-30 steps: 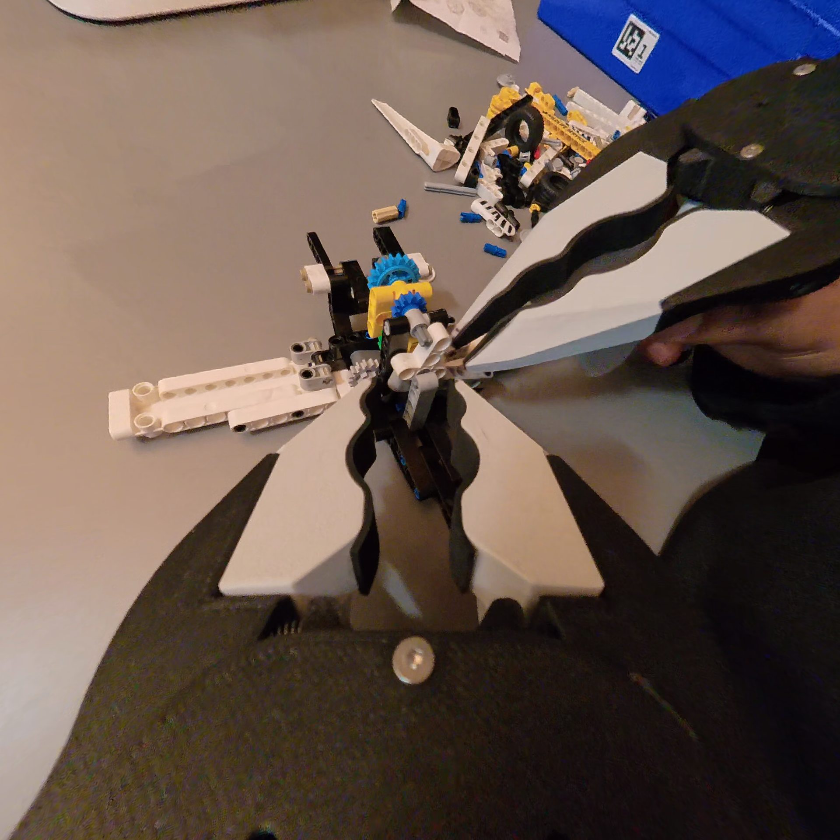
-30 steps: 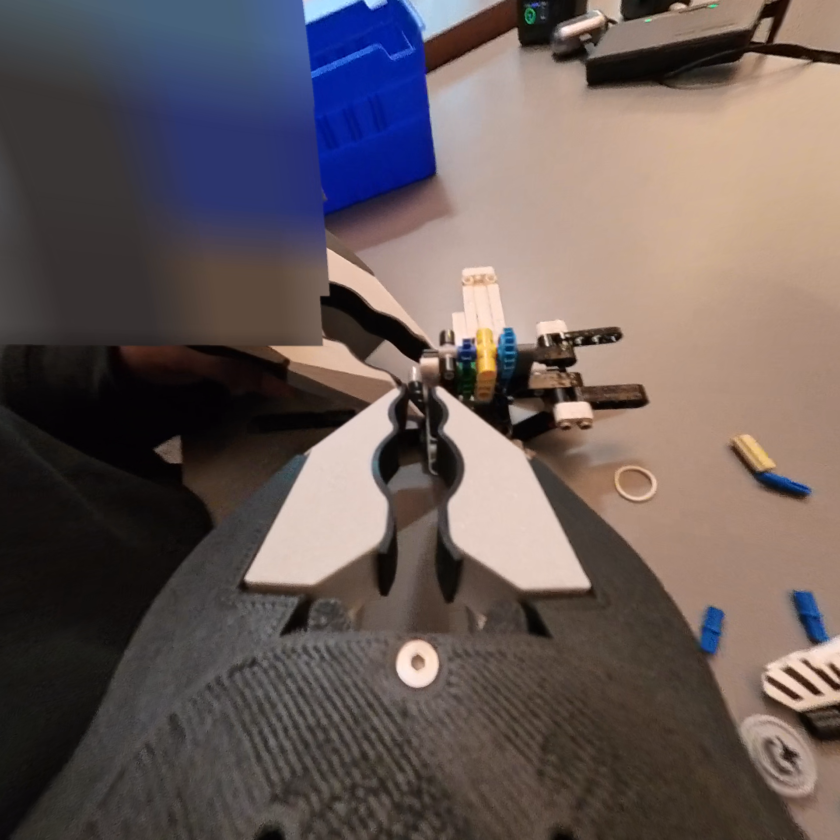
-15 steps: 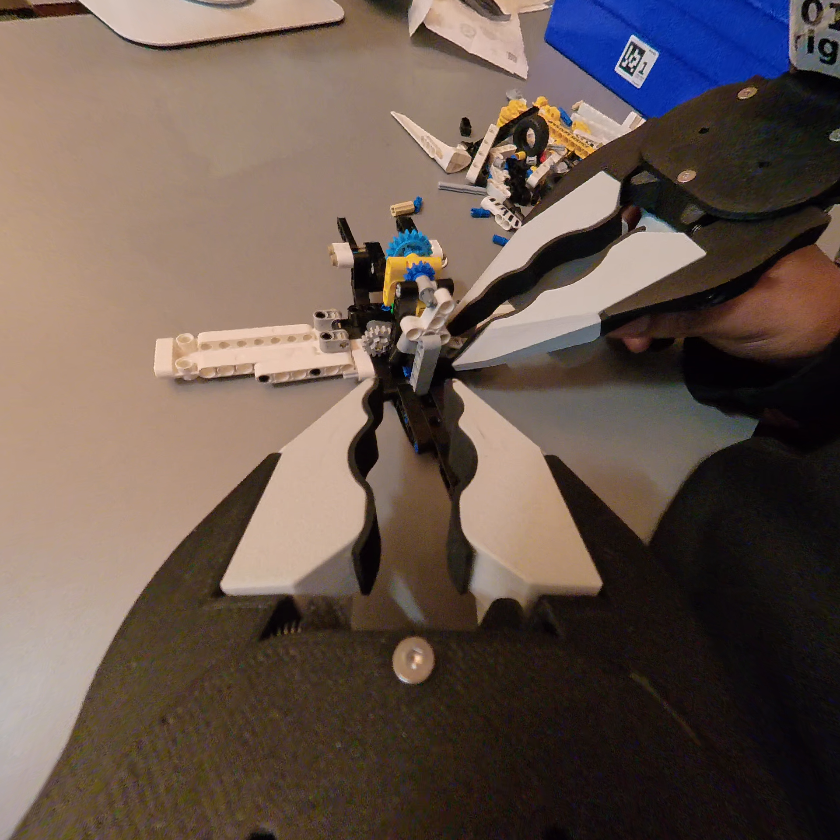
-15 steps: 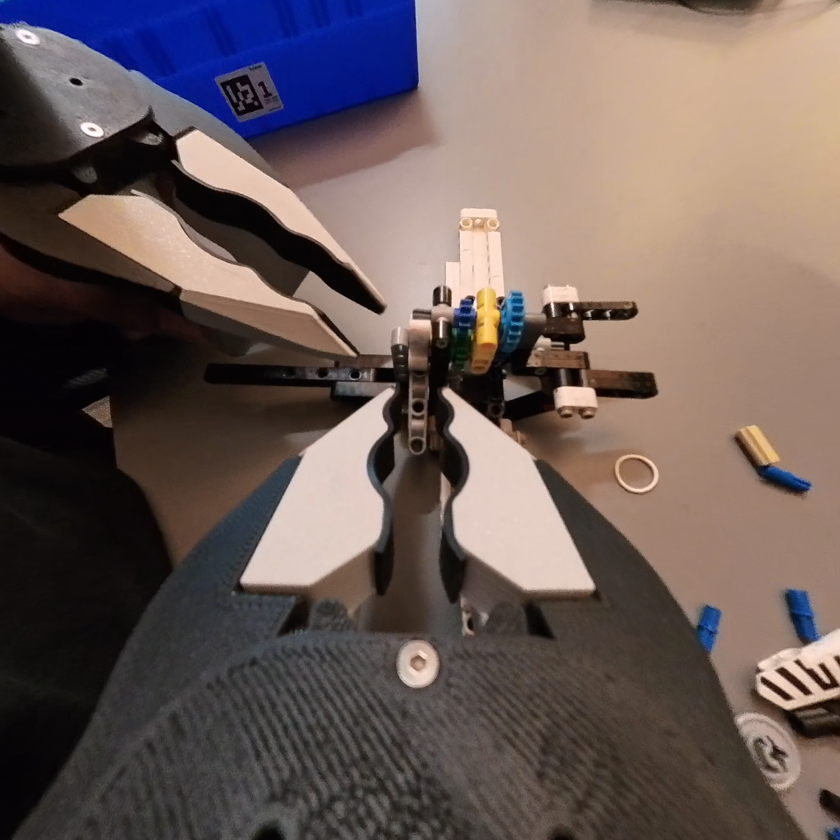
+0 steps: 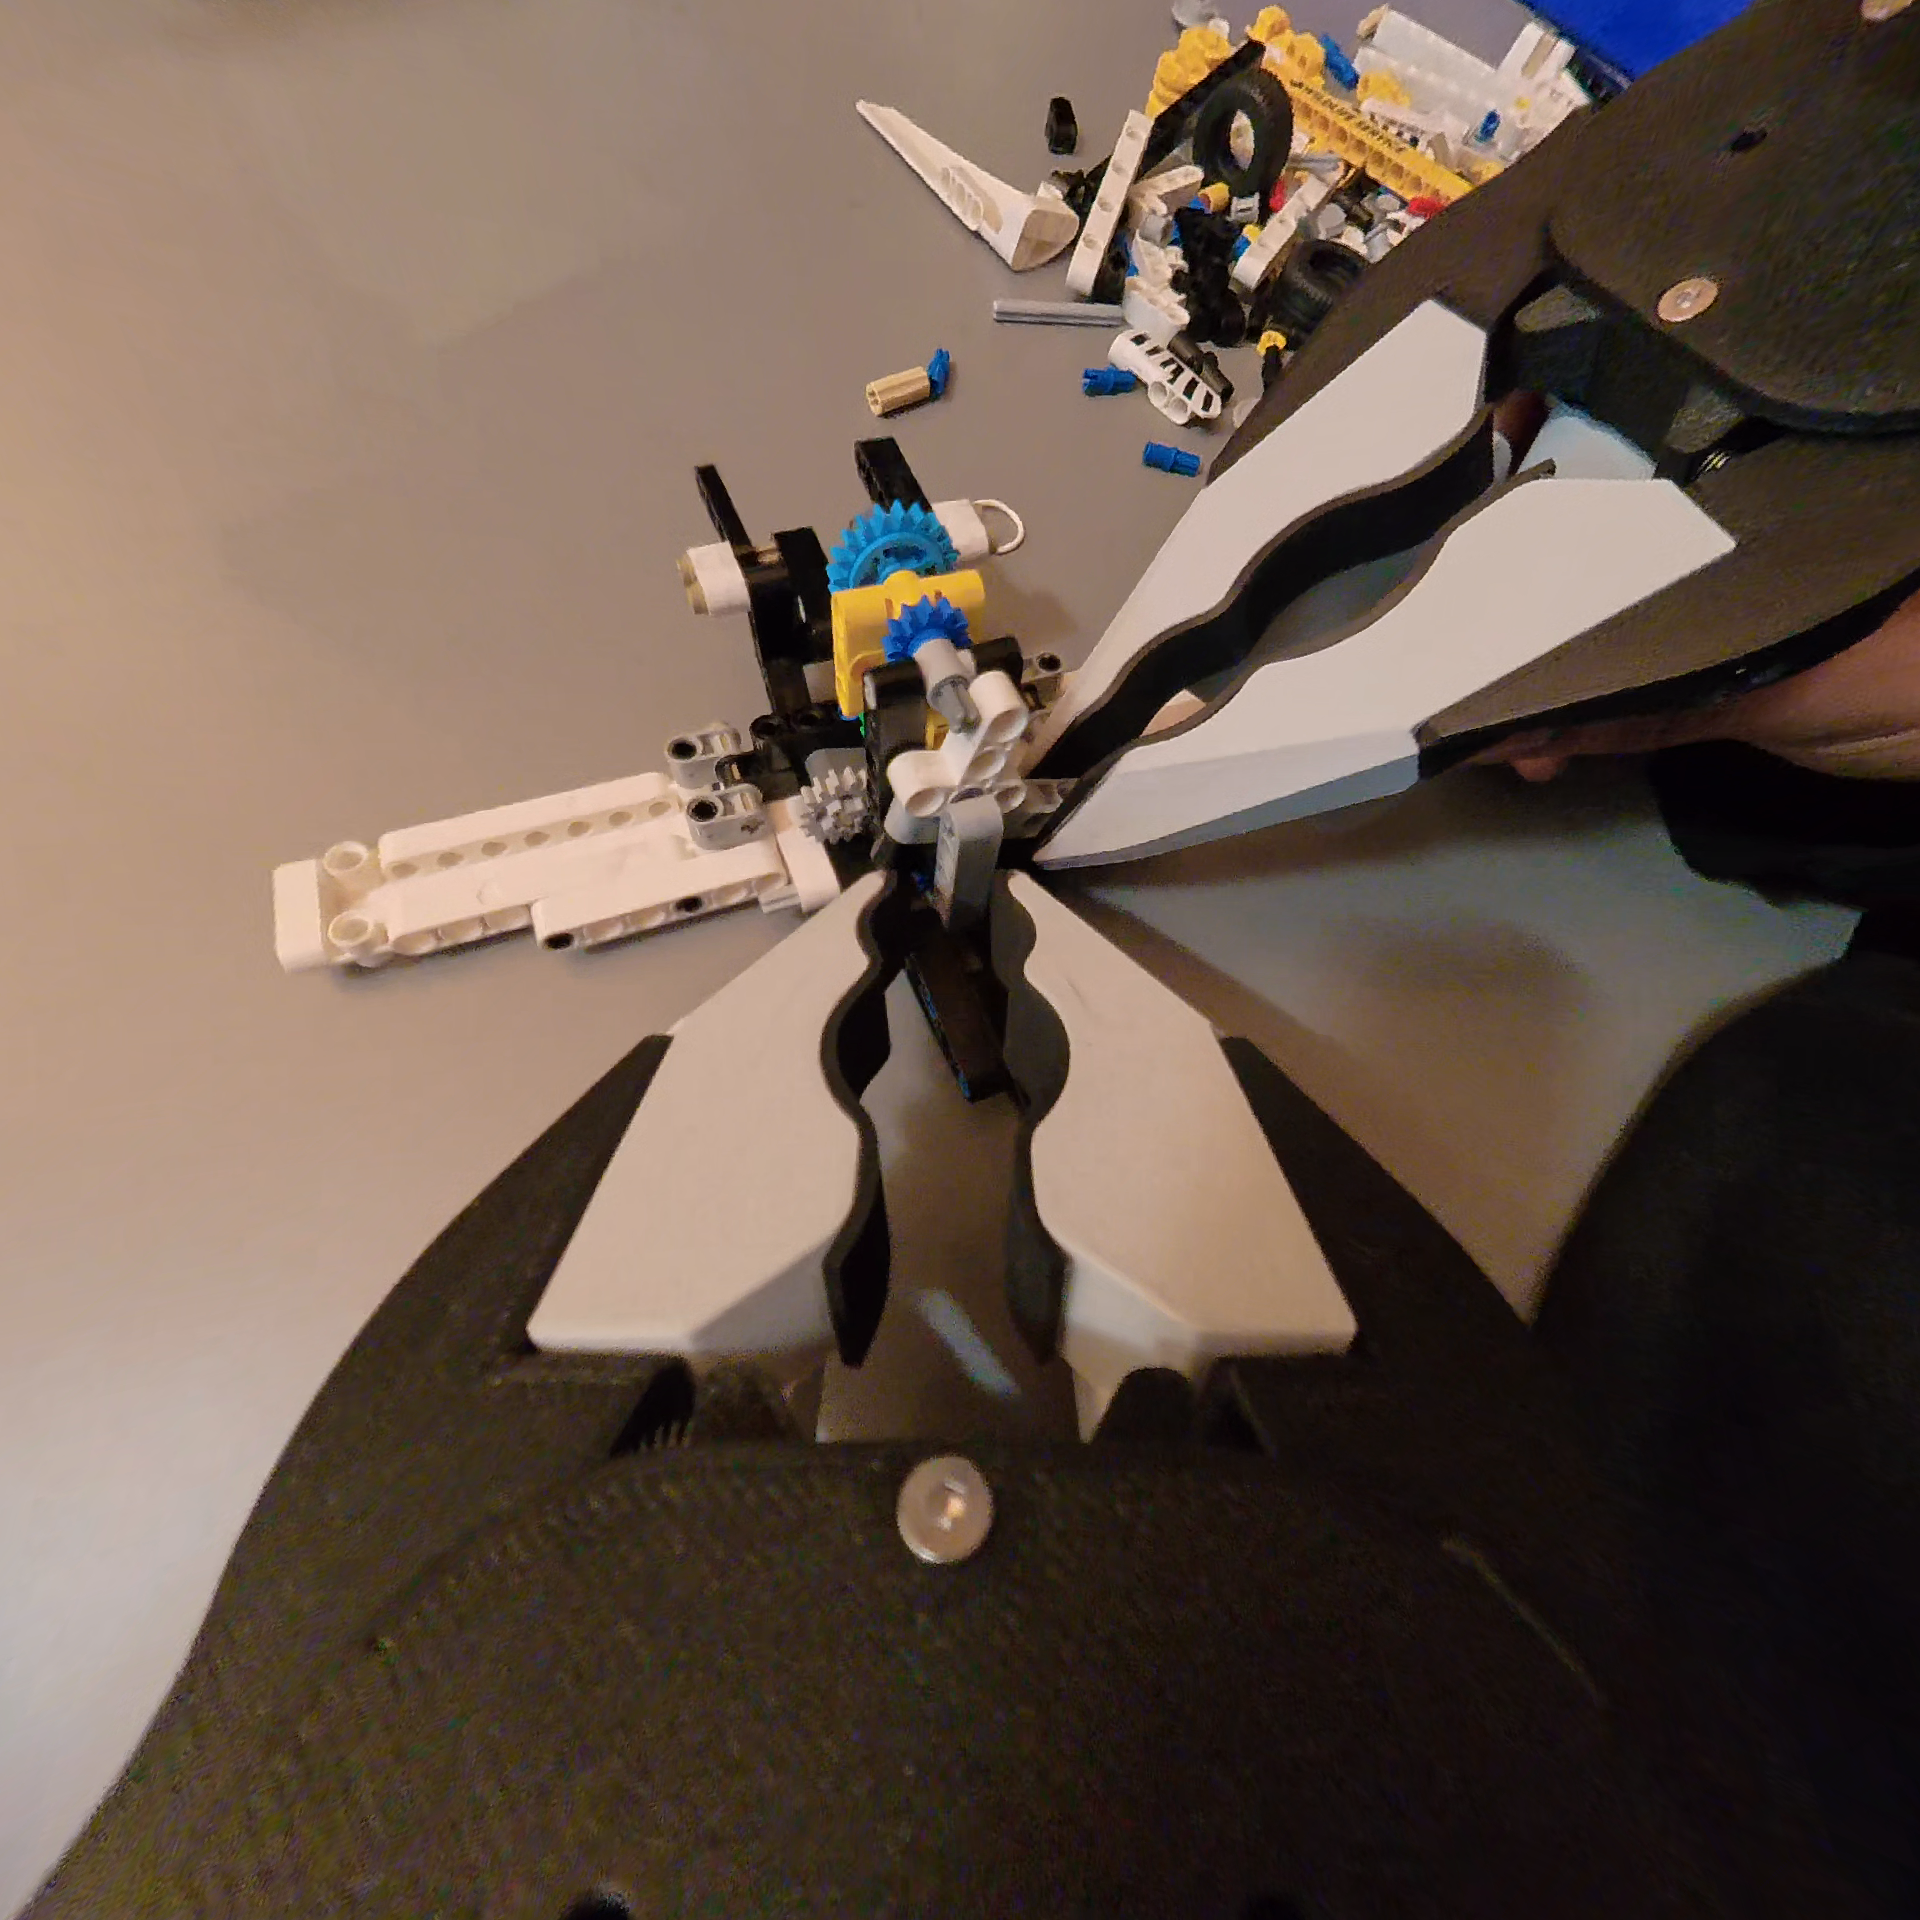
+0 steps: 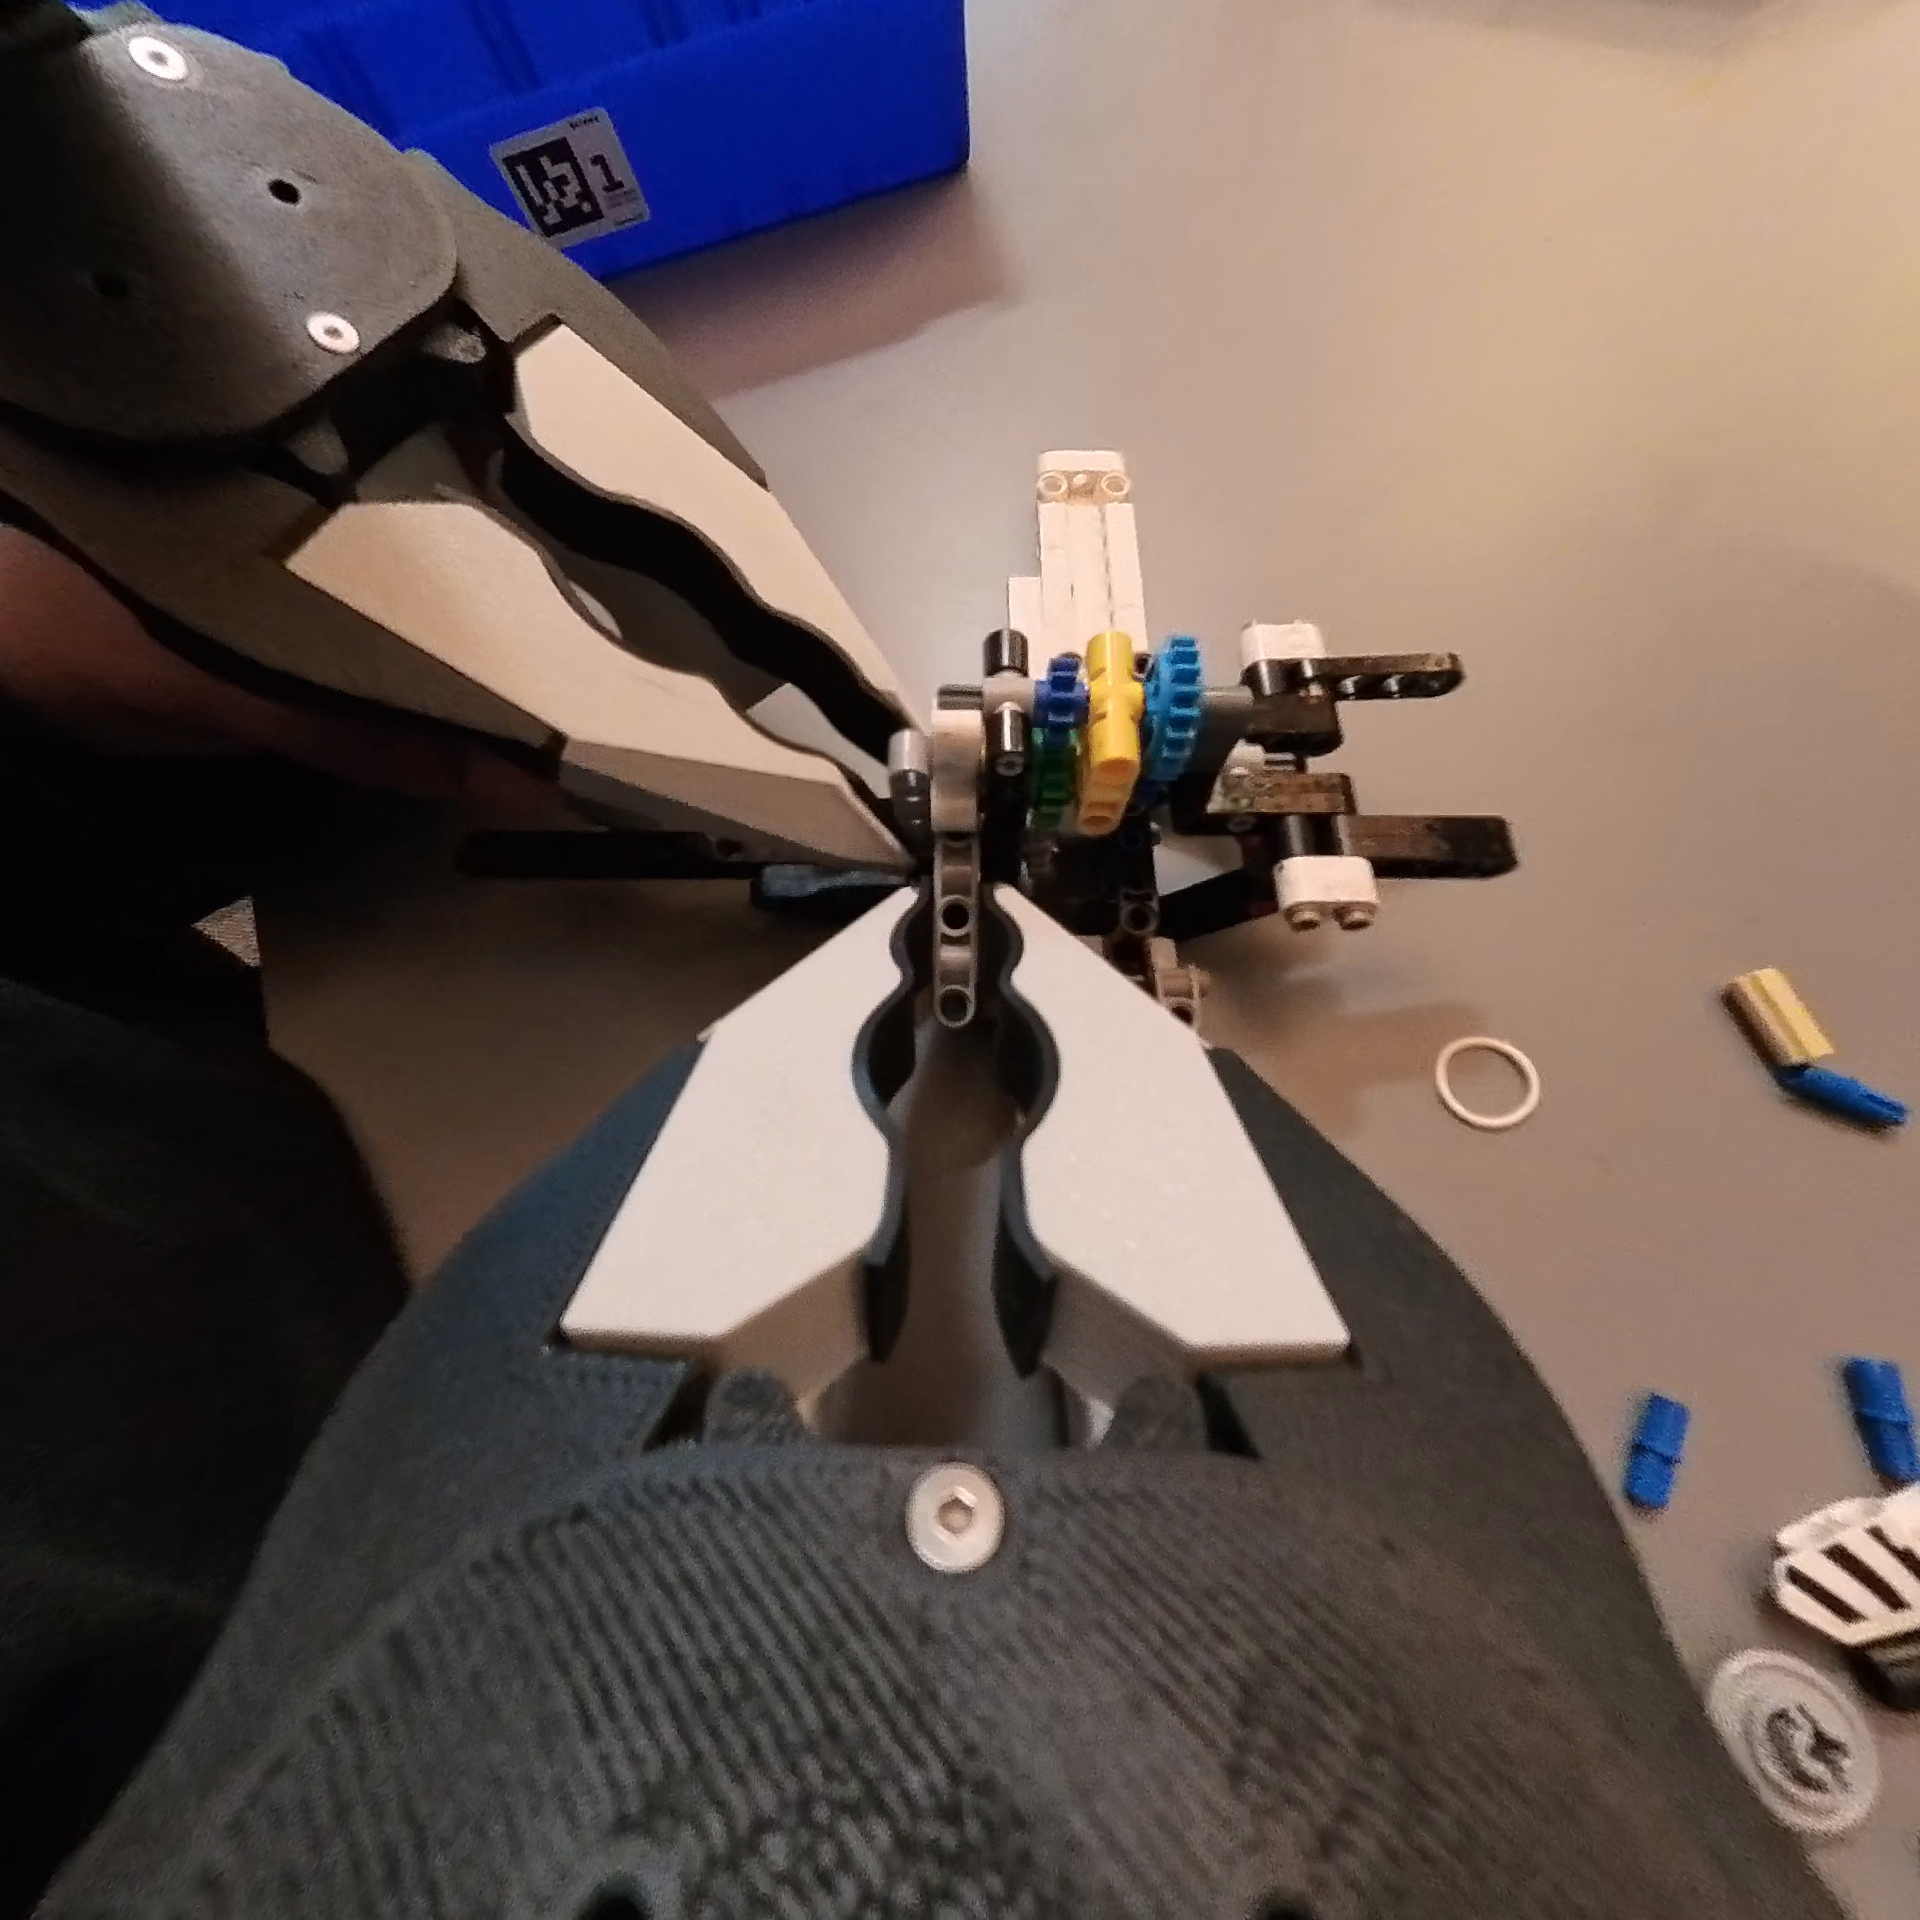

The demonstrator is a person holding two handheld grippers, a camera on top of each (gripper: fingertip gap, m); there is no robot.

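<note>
A small building-brick model (image 5: 894,623) with blue gears, a yellow block and white beams lies on the grey table (image 5: 312,312). It also shows in the right wrist view (image 6: 1112,727). My left gripper (image 5: 948,878) is shut on the model's black beam (image 5: 961,1018), which runs back between its fingers. My right gripper (image 6: 956,894) is shut on a thin grey liftarm (image 6: 954,935) that sticks out of the model's near end. In the left wrist view, the right gripper (image 5: 1039,842) comes in from the right and its tips meet mine at that liftarm (image 5: 971,842). The left gripper (image 6: 899,800) shows at the left of the right wrist view.
A pile of loose parts (image 5: 1247,177) and a white wing panel (image 5: 966,187) lie beyond the model. A blue bin (image 6: 727,104) stands behind. A white ring (image 6: 1486,1081), a tan and blue pin (image 6: 1777,1018) and blue pins (image 6: 1657,1465) lie to the right. Left and right tips are no more than a few centimetres apart. From either gripper's tips it is about 25 centimeters to the white wing panel (image 5: 966,187).
My left jaws have narrowed onto the black beam. My right jaws opened a little, then closed again on the grey liftarm. Both grippers sit closer to the model.
</note>
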